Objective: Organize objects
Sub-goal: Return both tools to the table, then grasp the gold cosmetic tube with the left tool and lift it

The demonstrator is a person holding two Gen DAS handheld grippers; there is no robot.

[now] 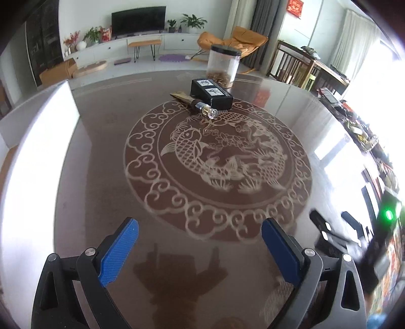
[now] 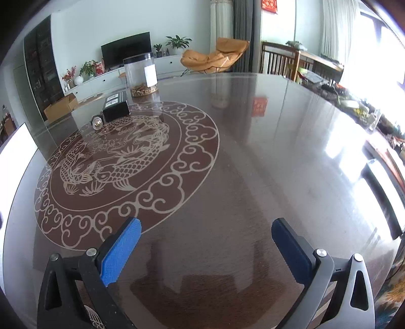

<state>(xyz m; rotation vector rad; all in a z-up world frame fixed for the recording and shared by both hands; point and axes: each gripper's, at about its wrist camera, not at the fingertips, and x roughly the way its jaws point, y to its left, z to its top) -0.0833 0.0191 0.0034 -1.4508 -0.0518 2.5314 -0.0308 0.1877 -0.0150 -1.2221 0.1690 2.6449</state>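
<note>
- No text can be read in either view.
- White labels are borne on the top of the black box (image 1: pixel 212 92), but their print is too small to be made out.
- A blank-looking white label is carried on the clear jar (image 2: pixel 140 73).
- Gold marks on the red wall hanging (image 1: pixel 295 7) are blurred.

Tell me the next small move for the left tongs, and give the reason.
Probably carry the left tongs forward across the table toward the small bottle lying against the black box. Both tongs stand open and empty, and all the items sit at the far side, well beyond the fingertips.
</note>
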